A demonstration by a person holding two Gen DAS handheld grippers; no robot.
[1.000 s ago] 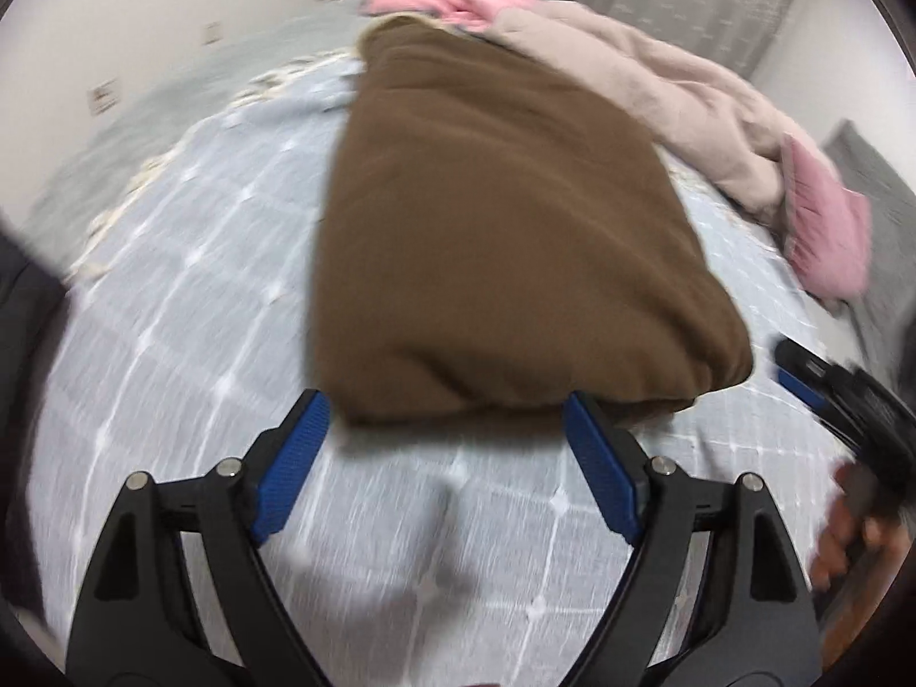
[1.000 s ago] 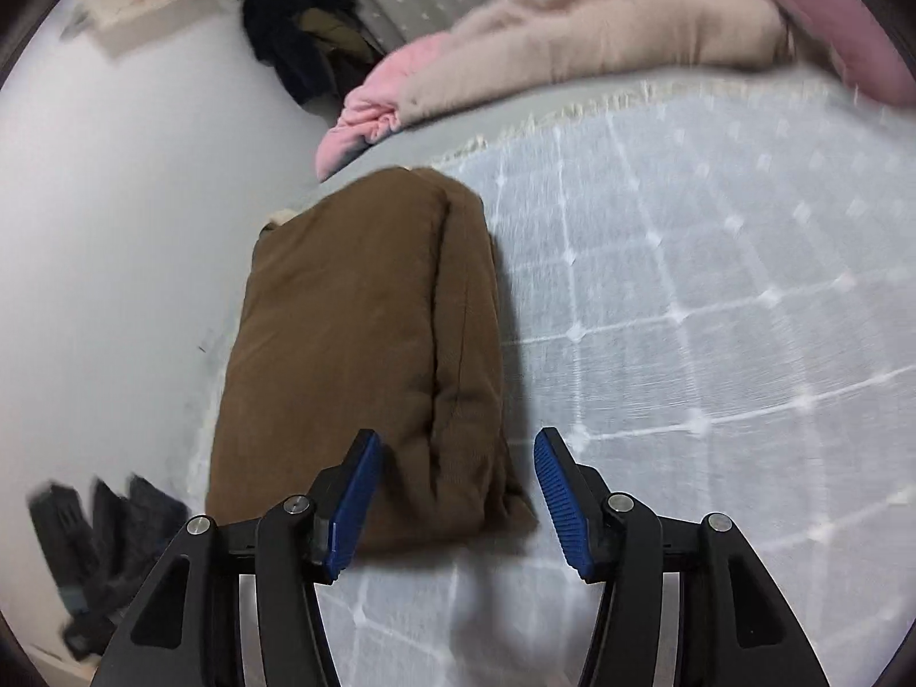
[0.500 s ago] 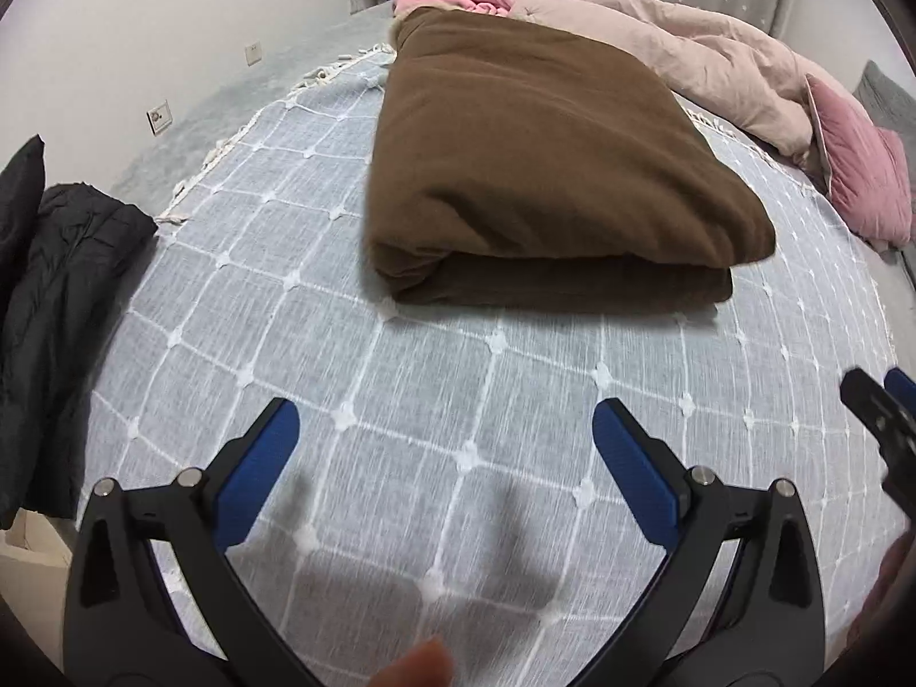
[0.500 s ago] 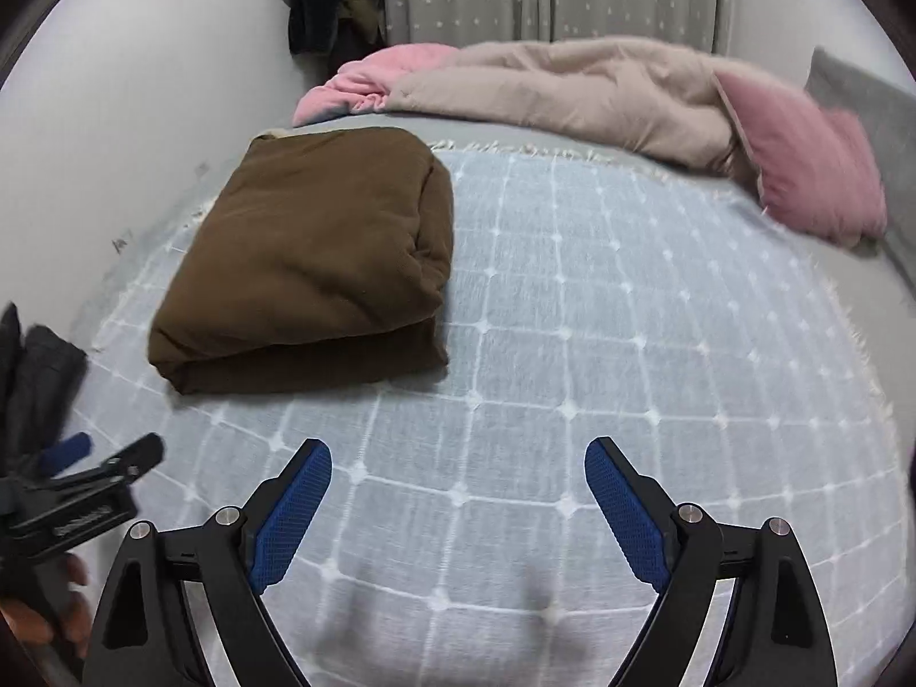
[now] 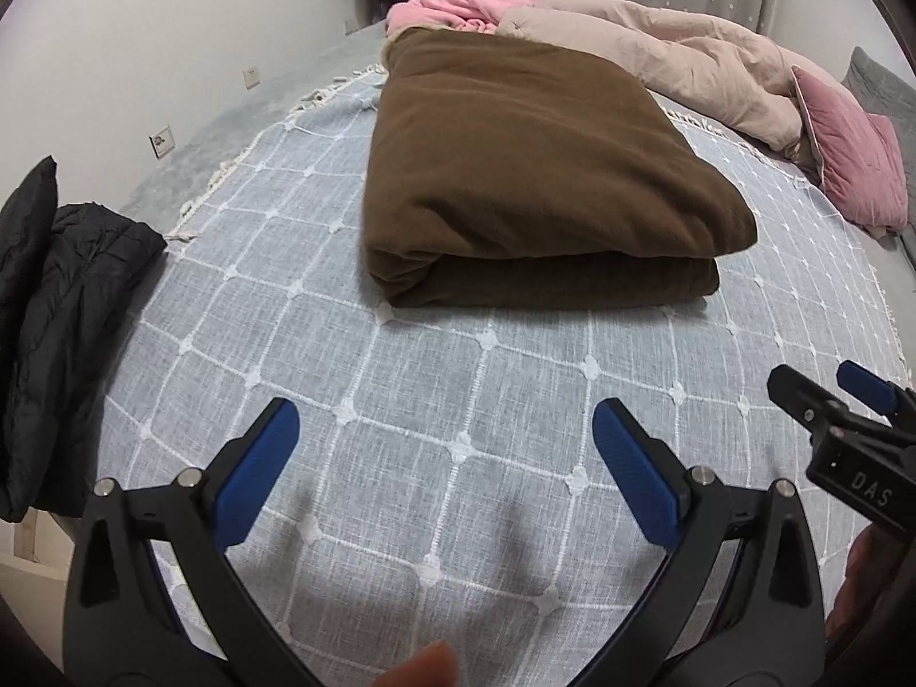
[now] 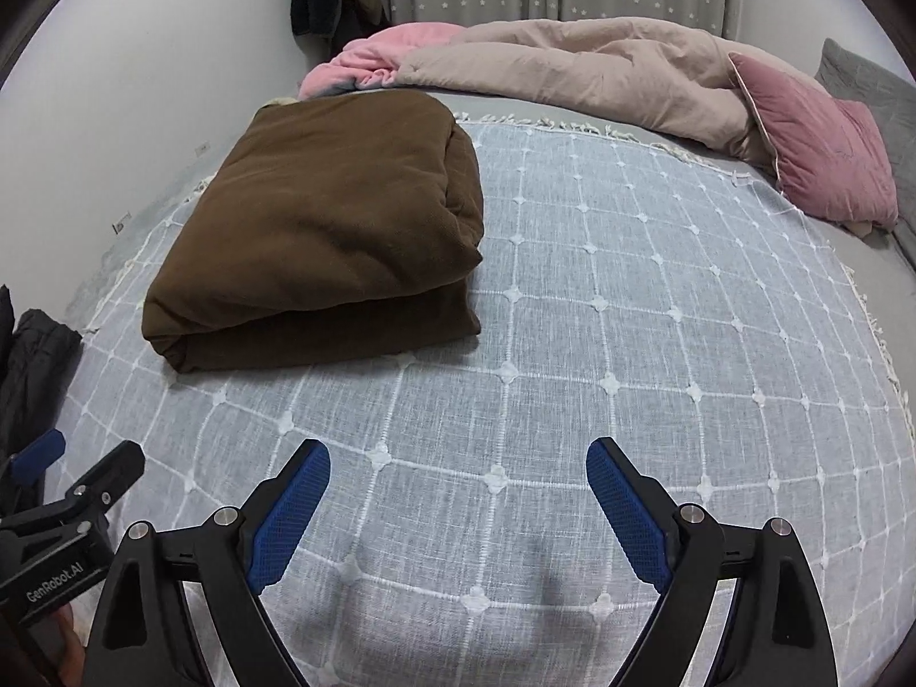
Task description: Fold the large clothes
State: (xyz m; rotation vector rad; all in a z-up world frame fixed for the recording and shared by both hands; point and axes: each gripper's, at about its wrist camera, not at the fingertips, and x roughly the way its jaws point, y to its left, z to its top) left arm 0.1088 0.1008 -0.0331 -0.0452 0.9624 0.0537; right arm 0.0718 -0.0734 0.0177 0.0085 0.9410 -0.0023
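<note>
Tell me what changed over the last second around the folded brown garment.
Both grippers backed away from the folded brown garment: the left gripper and right gripper had its near edge between their fingers and now stand open and empty over the white gridded bedspread. The garment stayed folded in place; the pink pillow is unmoved.

Folded garment on bedspread, before quilt

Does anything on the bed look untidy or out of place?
The brown blanket is folded neatly on the grid cover. Only the beige duvet and a pink blanket lie crumpled at the far edge, with a pink pillow leaning against them.
</note>
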